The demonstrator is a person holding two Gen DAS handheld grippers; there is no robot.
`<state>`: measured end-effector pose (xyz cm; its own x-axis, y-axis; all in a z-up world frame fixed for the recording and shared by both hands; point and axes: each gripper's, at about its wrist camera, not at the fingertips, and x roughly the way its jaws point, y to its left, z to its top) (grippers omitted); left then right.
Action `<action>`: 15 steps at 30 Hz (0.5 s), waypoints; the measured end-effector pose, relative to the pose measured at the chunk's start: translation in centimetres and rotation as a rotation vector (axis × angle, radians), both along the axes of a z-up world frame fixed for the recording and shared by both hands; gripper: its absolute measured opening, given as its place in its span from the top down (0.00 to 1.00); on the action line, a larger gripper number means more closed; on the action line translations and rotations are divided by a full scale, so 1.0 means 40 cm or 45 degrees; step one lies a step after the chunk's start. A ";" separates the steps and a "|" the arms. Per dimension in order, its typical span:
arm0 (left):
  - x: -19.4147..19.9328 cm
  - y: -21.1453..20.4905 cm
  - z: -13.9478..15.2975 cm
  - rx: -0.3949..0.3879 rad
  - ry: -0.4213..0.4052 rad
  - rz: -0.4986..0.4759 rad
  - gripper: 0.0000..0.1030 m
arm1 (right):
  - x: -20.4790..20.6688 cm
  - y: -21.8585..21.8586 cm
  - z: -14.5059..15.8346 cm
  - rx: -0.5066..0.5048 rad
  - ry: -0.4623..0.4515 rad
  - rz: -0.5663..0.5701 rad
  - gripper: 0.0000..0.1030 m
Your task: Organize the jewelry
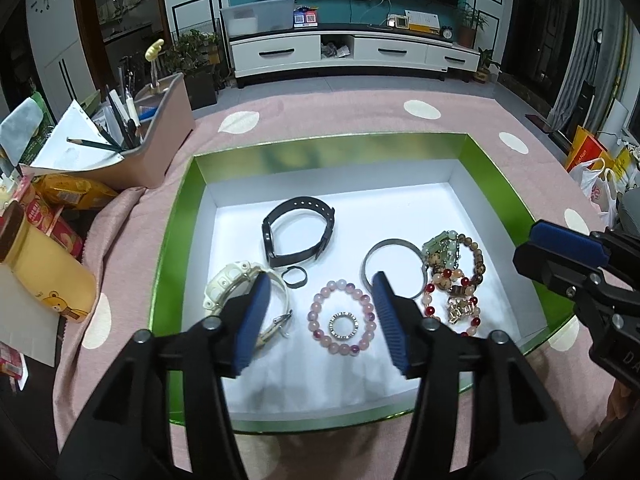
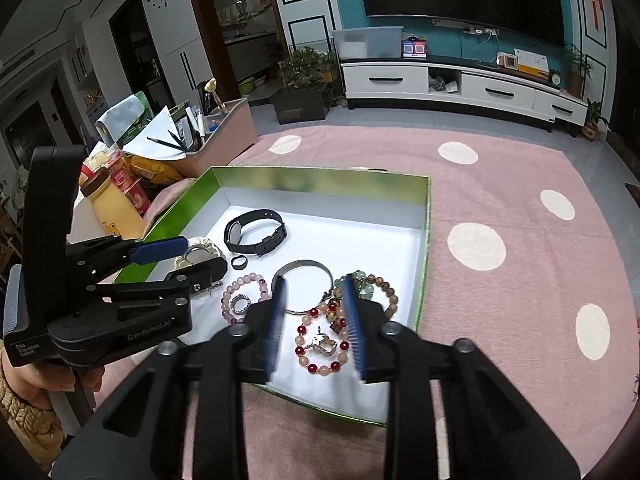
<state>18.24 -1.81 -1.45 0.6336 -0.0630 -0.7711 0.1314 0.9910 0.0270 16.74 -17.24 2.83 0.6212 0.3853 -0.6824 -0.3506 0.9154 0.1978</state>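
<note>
A green box [image 1: 180,216] with a white floor holds jewelry: a black watch [image 1: 298,230], a white watch [image 1: 230,284], a small dark ring [image 1: 295,277], a pink bead bracelet [image 1: 342,322] with a sparkly ring [image 1: 343,325] inside it, a metal bangle [image 1: 394,268], and a heap of red and brown bead bracelets [image 1: 454,280]. My left gripper [image 1: 320,316] is open and empty above the pink bracelet. My right gripper [image 2: 316,320] is open and empty above the red bead bracelet [image 2: 320,344], at the box's right side [image 2: 422,280].
The box sits on a pink tablecloth with white spots [image 1: 360,116]. A pink pen holder with pencils [image 1: 160,136], snack packets [image 1: 68,196] and a yellow bottle [image 1: 44,276] stand to the left. A TV cabinet [image 1: 352,52] is behind.
</note>
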 end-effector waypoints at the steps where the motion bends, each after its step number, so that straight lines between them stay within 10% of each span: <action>1: -0.002 0.001 0.005 0.001 -0.004 0.004 0.40 | -0.002 -0.004 0.004 -0.001 -0.002 -0.010 0.59; 12: -0.029 0.026 0.074 0.019 -0.016 0.076 0.03 | -0.011 -0.036 0.058 -0.049 0.033 -0.122 0.03; 15: -0.041 0.027 0.111 0.069 -0.021 0.102 0.02 | -0.010 -0.040 0.077 -0.073 0.065 -0.150 0.01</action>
